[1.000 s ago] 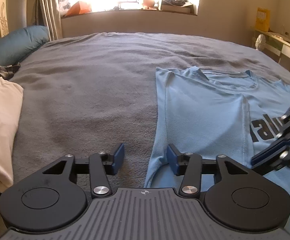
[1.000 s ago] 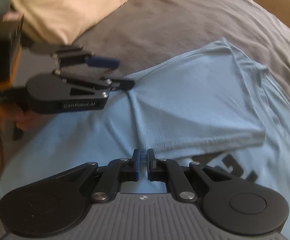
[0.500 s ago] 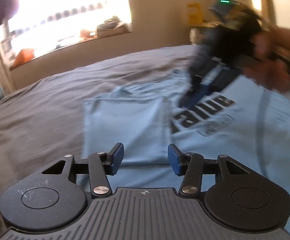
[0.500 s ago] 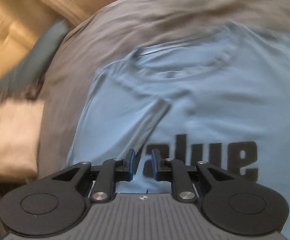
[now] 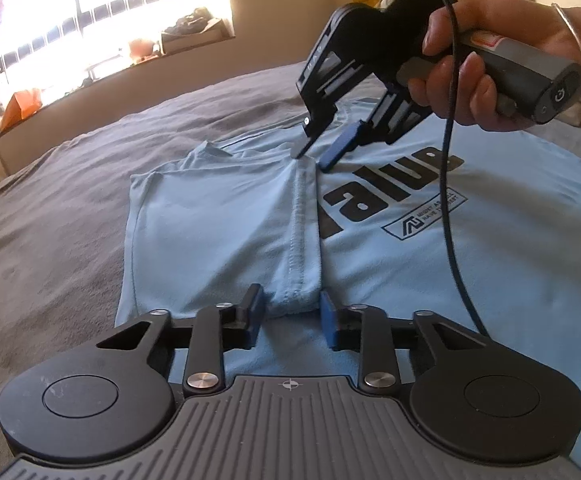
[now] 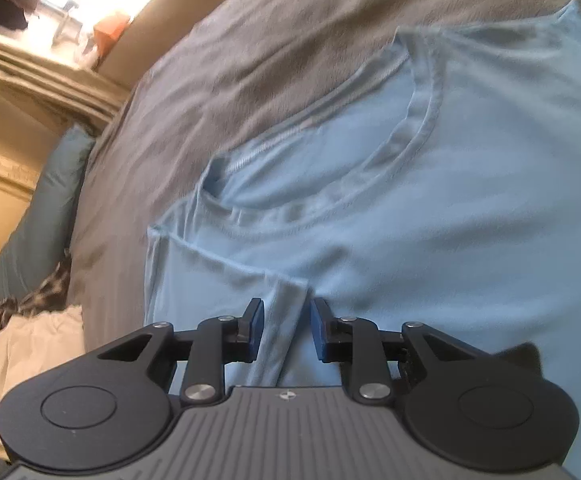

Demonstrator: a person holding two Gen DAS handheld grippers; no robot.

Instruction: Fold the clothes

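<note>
Blue T-shirt, sleeve folded inward

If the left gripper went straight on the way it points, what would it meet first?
Most likely the folded sleeve hem of the blue T-shirt: it already lies between the closing jaws of the left gripper.

The left gripper is closing while the right gripper, gripped by a hand, is opening.

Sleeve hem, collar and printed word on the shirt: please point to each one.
Sleeve hem [image 5: 299, 240], left wrist view, on the stitched band.
Collar [image 6: 422, 120], right wrist view, on the ribbed neckline.
Printed word [image 5: 394, 192], left wrist view, on the black letters.
</note>
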